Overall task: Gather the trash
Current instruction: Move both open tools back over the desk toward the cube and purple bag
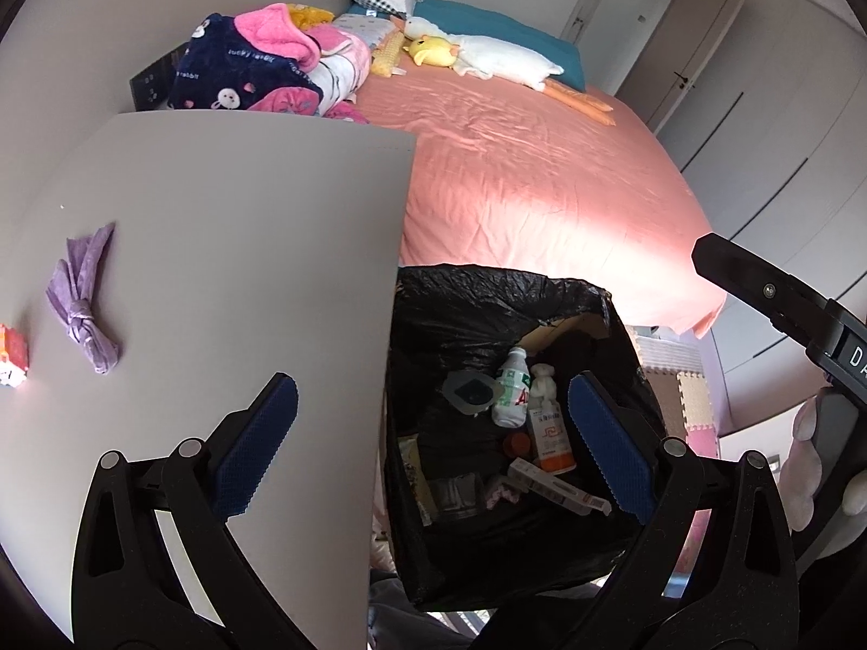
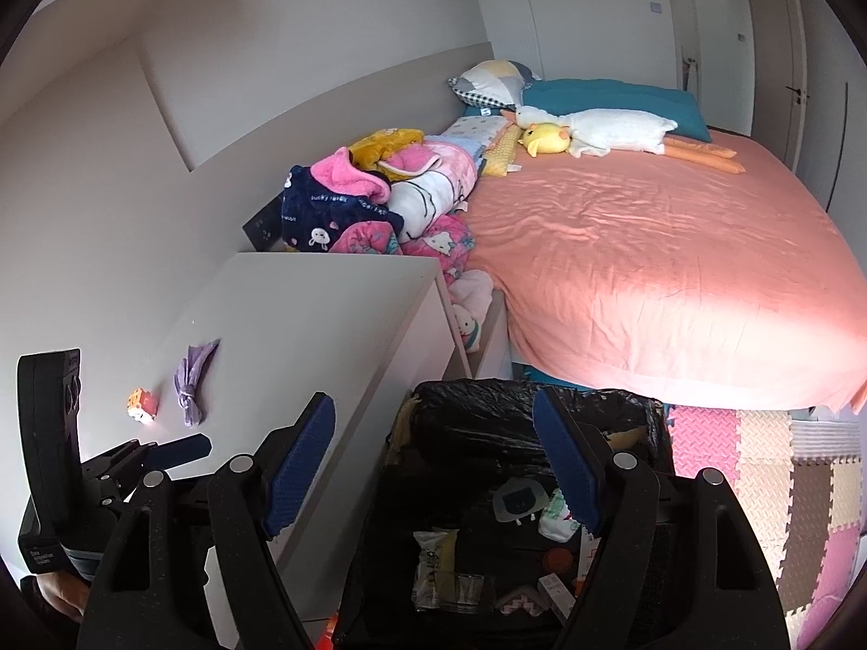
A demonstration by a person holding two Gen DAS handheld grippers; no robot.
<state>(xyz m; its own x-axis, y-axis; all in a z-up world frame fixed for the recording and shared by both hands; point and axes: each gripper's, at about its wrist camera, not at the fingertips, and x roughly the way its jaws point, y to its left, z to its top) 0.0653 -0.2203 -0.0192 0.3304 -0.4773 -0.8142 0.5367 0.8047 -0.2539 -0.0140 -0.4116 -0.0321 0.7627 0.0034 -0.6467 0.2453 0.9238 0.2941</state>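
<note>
A bin lined with a black bag [image 1: 487, 292] [image 2: 487, 401] stands on the floor between the grey table [image 1: 244, 244] [image 2: 325, 325] and the bed. Inside lie a white bottle with a green label [image 1: 512, 390], an orange-bottomed bottle [image 1: 550, 433], a flat box [image 1: 558, 487] and wrappers. On the table lie a knotted purple cloth [image 1: 81, 303] [image 2: 189, 390] and a small orange item [image 1: 11, 352] [image 2: 142, 403]. My left gripper [image 1: 433, 395] hangs open and empty, straddling the table edge and bin. My right gripper [image 2: 433, 406] is open and empty above the bin's near side.
A bed with a pink sheet [image 1: 542, 189] [image 2: 650, 249] fills the far side, with a pile of blankets [image 1: 260, 65] and plush toys [image 2: 596, 130]. Foam floor mats [image 2: 758, 460] lie right of the bin. One left finger [image 2: 184, 447] shows over the table.
</note>
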